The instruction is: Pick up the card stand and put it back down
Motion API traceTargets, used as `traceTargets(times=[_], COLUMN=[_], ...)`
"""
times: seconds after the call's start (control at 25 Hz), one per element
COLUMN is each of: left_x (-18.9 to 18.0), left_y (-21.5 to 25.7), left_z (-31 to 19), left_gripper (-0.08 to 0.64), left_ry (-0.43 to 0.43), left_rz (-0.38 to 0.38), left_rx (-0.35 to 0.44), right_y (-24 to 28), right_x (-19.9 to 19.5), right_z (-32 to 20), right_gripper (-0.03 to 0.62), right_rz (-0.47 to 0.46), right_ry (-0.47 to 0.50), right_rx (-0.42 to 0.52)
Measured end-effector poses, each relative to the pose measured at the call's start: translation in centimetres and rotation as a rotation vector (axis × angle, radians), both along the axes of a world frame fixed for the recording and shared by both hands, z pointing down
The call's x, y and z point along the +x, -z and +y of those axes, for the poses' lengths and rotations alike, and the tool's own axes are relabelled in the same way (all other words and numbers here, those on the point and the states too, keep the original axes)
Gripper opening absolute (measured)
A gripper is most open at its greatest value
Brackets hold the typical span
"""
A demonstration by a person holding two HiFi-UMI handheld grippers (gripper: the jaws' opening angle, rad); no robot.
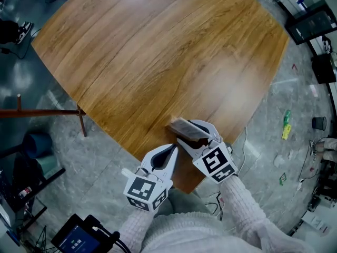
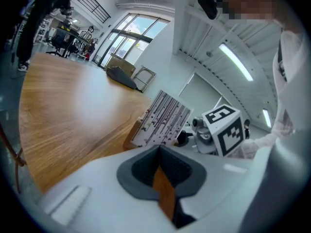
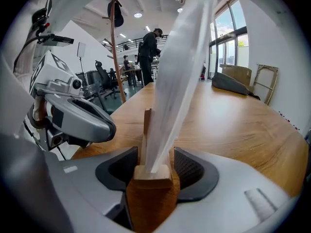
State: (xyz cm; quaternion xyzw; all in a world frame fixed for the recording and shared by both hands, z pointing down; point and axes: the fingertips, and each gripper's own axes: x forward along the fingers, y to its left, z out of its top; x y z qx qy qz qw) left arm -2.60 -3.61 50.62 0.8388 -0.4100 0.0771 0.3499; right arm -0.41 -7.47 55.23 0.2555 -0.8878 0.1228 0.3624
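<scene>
Straddling the light wooden base of the card stand with its clear upright panel [image 3: 152, 174], the right gripper [image 3: 151, 161] has its jaws spread, the pads just beside the base rather than squeezing it. The stand sits on the round wooden table [image 1: 158, 51] near the person's edge. The left gripper [image 1: 174, 147] is clenched on nothing, close beside.

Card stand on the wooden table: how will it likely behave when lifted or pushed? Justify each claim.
The card stand probably lifts rigidly and lightly: its wooden base is a small solid-looking block. The tall card over that narrow base suggests it may tip if pushed high up. The thin card might flex or slip from its slot.
</scene>
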Motion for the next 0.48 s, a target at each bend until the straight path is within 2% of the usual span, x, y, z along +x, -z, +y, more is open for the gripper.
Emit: traceTargets(times=[0.48], left_x=[-0.84], left_y=[0.01], left_z=[-0.34], left_gripper=[0.008], left_ry=[0.017], left_rz=[-0.003], left_rx=[0.001], right_y=[-0.17], right_x=[-0.34], right_z=[0.04], right_gripper=[0.201], right_rz=[0.014], right_ry=[0.017], right_rx=[0.015])
